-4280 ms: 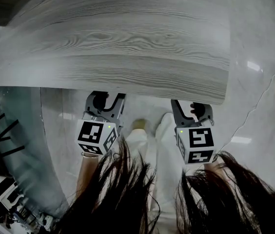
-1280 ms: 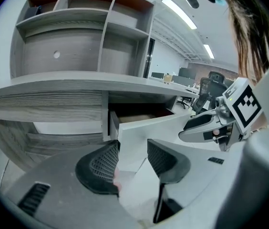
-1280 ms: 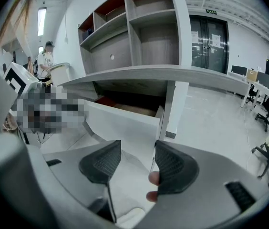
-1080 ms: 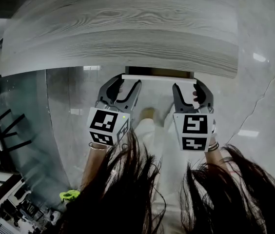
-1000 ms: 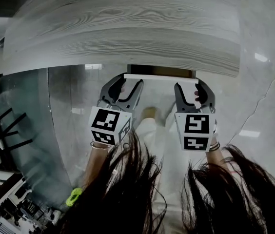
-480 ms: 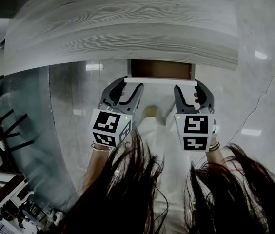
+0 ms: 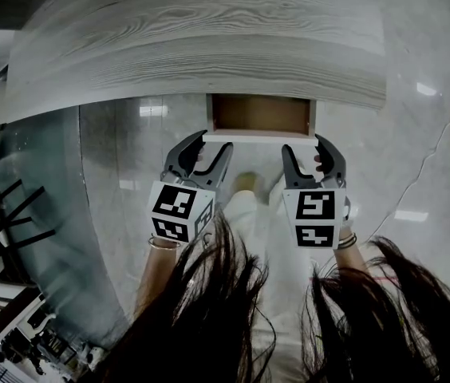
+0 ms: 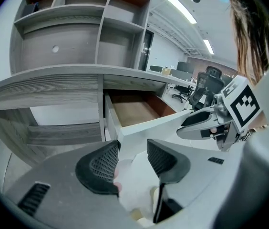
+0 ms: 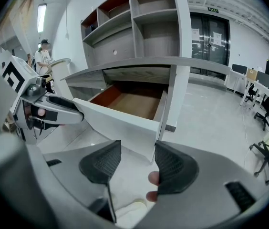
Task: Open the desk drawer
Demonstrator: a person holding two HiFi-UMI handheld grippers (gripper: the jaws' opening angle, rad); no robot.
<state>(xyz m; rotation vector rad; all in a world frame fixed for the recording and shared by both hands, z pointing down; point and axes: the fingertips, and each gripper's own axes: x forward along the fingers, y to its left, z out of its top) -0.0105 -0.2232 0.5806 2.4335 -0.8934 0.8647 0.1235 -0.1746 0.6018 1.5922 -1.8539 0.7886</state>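
Nearest the head camera, dark strands of hair hang over the lower frame and hide the person's arms. Beyond them sit two cubes with black-and-white square markers, one on each tool.

The left tongs are grey plastic with dark, ribbed, curved pads. Their jaws stand wide apart and clamp nothing. The left bottom corner of the drawer front rises just past the pad tips, and whether it touches them cannot be told. A pink fingertip shows behind the left pad, and pale cloth lies below the gap.

The right tongs are built the same and are also spread wide with nothing held. The right bottom corner of the drawer front stands in the gap at their tips.

The drawer juts out from under the table. It is a shallow box with a smooth white front panel, white sides and a brown inside. Its rear part is hidden beneath the top.

The table has a pale grey wood grain, and open shelves of the same finish rise above it. The glossy, stone-like floor reflects the lights.
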